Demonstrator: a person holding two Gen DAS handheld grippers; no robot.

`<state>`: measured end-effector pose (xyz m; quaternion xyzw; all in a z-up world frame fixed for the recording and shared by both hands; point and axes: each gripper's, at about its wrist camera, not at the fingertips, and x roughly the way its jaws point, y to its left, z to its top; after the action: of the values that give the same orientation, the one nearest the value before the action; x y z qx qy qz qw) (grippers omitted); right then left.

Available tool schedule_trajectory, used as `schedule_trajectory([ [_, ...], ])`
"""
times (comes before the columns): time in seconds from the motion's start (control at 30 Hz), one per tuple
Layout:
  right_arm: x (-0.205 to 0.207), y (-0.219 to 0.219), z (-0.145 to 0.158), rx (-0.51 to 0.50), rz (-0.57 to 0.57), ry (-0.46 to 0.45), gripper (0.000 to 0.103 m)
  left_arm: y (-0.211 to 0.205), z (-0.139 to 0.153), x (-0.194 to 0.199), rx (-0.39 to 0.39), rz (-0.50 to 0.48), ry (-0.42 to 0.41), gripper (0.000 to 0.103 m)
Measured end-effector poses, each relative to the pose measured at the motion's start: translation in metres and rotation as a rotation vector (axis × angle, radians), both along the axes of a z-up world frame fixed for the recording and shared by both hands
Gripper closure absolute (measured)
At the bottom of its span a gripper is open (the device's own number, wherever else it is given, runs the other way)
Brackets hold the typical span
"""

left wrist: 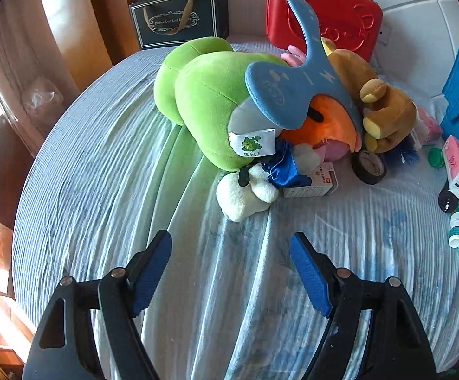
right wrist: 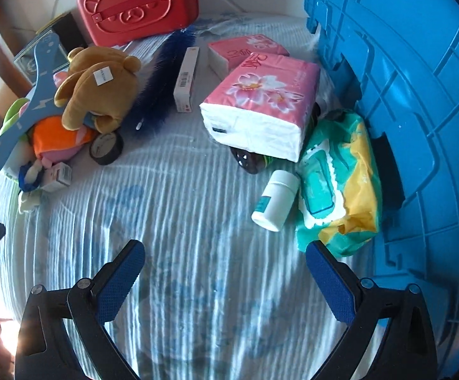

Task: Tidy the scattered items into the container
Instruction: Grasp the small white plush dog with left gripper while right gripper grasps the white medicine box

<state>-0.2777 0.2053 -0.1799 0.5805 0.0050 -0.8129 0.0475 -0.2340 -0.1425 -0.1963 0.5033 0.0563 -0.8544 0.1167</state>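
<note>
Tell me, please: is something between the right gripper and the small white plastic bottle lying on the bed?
Nothing visible. The right gripper is open over bare striped bedsheet, and the small white plastic bottle lies beyond it, leaning against the green wet-wipes pack.

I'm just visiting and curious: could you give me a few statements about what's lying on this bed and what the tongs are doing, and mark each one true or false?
1. Both tongs, left and right, are open and empty. True.
2. The brown teddy bear lies inside the blue crate. False: it lies on the toy pile on the bed.
3. A white bottle lies on its side beside the green wipes pack. True.
4. The red case is open. False: it is shut.
</note>
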Motion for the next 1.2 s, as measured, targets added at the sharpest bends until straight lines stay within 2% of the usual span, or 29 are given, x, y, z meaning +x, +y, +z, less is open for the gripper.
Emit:
schedule_trajectory([
  [0.1, -0.007, -0.025, -0.01, -0.011, 0.017, -0.021, 0.0, -0.007, -0.019, -0.02, 0.005, -0.036, -0.014, 0.033],
  [0.27, -0.016, -0.083, -0.025, -0.1, 0.093, -0.027, 0.0, -0.013, -0.048, -0.041, 0.021, -0.074, -0.04, 0.036],
  [0.33, -0.02, -0.107, -0.03, -0.122, 0.124, -0.032, 0.0, -0.012, -0.054, -0.046, 0.04, -0.094, -0.04, 0.041],
  [0.4, -0.024, -0.129, -0.033, -0.129, 0.155, -0.034, 0.003, -0.01, -0.056, -0.049, 0.061, -0.115, -0.029, 0.055],
  [0.5, -0.027, -0.158, -0.038, -0.128, 0.202, -0.041, 0.01, -0.014, -0.052, -0.045, 0.061, -0.102, -0.017, 0.057],
  [0.7, -0.03, -0.213, -0.044, -0.116, 0.291, -0.024, 0.01, -0.048, -0.04, -0.011, 0.033, 0.011, 0.0, 0.062],
  [0.8, -0.035, -0.234, -0.051, -0.122, 0.302, -0.023, 0.01, -0.062, -0.041, -0.012, 0.04, 0.039, -0.009, 0.062],
  [0.9, -0.041, -0.248, -0.059, -0.122, 0.298, -0.029, 0.01, -0.059, -0.045, -0.016, 0.059, -0.001, -0.013, 0.062],
  [1.03, -0.048, -0.262, -0.069, -0.094, 0.302, -0.029, 0.01, -0.053, -0.048, -0.027, 0.057, -0.037, -0.025, 0.048],
  [1.17, -0.055, -0.27, -0.076, -0.068, 0.305, -0.022, 0.01, -0.052, -0.049, -0.036, 0.049, -0.07, -0.025, 0.046],
  [1.2, -0.057, -0.271, -0.078, -0.069, 0.303, -0.027, 0.014, -0.051, -0.051, -0.038, 0.049, -0.072, -0.024, 0.046],
])
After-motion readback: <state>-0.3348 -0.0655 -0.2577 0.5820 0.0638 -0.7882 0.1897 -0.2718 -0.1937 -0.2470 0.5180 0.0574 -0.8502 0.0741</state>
